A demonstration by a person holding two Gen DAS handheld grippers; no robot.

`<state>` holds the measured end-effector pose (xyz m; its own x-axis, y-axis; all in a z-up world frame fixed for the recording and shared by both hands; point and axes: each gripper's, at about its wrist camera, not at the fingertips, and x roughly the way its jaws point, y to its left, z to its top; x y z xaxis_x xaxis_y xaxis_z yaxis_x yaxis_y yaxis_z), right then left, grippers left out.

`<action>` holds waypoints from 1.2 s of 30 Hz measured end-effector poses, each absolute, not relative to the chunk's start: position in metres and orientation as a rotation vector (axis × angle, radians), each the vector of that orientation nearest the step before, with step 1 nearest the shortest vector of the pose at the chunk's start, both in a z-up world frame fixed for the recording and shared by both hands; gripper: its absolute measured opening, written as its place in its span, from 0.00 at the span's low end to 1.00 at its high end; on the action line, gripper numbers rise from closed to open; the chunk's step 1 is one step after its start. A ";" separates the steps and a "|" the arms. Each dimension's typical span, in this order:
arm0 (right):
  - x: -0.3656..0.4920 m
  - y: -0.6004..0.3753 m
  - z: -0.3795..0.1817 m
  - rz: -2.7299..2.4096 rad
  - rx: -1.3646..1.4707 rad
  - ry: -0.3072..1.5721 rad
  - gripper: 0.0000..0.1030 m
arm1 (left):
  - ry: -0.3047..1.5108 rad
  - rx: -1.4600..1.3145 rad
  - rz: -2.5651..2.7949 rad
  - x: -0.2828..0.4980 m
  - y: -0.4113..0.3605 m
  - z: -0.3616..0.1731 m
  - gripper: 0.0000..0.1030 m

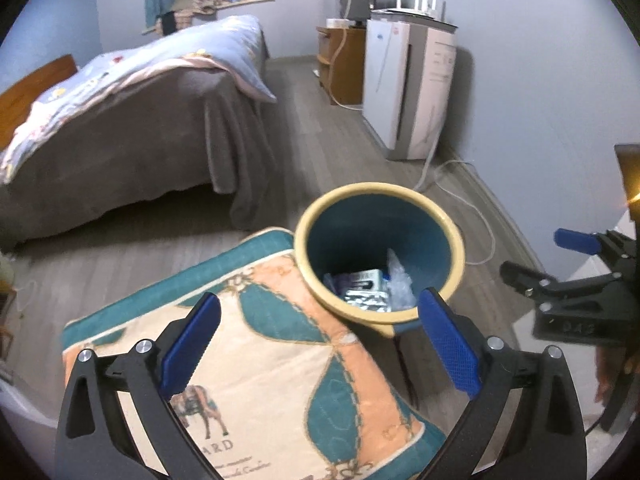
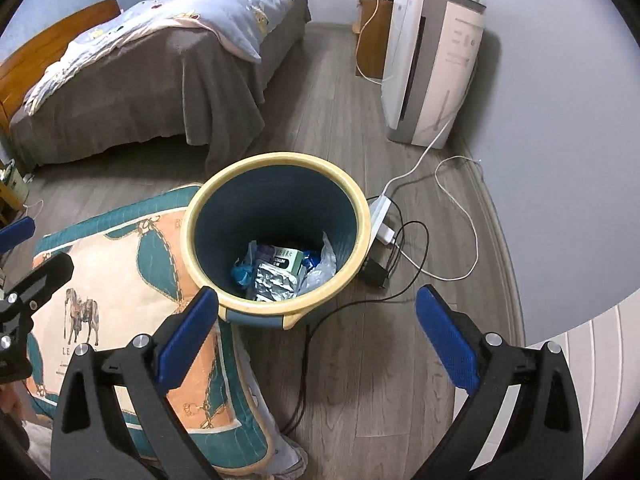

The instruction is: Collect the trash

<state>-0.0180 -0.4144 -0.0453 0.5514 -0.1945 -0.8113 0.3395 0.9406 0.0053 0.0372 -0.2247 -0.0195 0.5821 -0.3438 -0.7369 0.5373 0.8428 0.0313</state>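
Observation:
A round bin (image 1: pixel 456 258) (image 2: pixel 362 220) with a yellow rim and dark blue inside stands on the wood floor. At its bottom lies trash (image 1: pixel 370 290) (image 2: pixel 280 270): silver foil, a small box, clear and blue plastic. My left gripper (image 1: pixel 320 344) hovers open above a cushion and the bin's near rim, nothing between its blue pads. My right gripper (image 2: pixel 318 340) is open and empty too, above the floor in front of the bin. The right gripper (image 1: pixel 560 264) also shows at the right edge of the left wrist view.
A patterned teal and orange cushion (image 1: pixel 256 360) (image 2: pixel 120 292) lies left of the bin. Behind it is a bed (image 1: pixel 140 120) (image 2: pixel 160 80). A white air purifier (image 1: pixel 408 88) (image 2: pixel 432 64) stands by the wall. Cables and a power strip (image 2: pixel 382 216) lie right of the bin.

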 end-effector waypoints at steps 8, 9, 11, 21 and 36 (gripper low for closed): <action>-0.020 -0.419 -0.046 -0.330 0.218 0.916 0.94 | 0.764 0.341 -0.509 0.033 -0.228 -0.029 0.95; -0.020 -0.418 -0.045 -0.331 0.215 0.916 0.94 | 0.762 0.343 -0.511 0.033 -0.227 -0.030 0.95; -0.020 -0.416 -0.044 -0.336 0.205 0.915 0.94 | 0.772 0.334 -0.516 0.034 -0.225 -0.030 0.95; -0.019 -0.407 -0.042 -0.341 0.153 0.913 0.94 | 0.776 0.326 -0.532 0.032 -0.223 -0.028 0.95; -0.019 -0.406 -0.042 -0.344 0.140 0.915 0.94 | 0.781 0.321 -0.526 0.032 -0.222 -0.027 0.95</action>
<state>-0.0186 -0.4064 -0.0418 0.5595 -0.2316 -0.7958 0.3496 0.9365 -0.0268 0.0322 -0.2220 -0.0270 0.5920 -0.3277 -0.7363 0.5584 0.8256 0.0814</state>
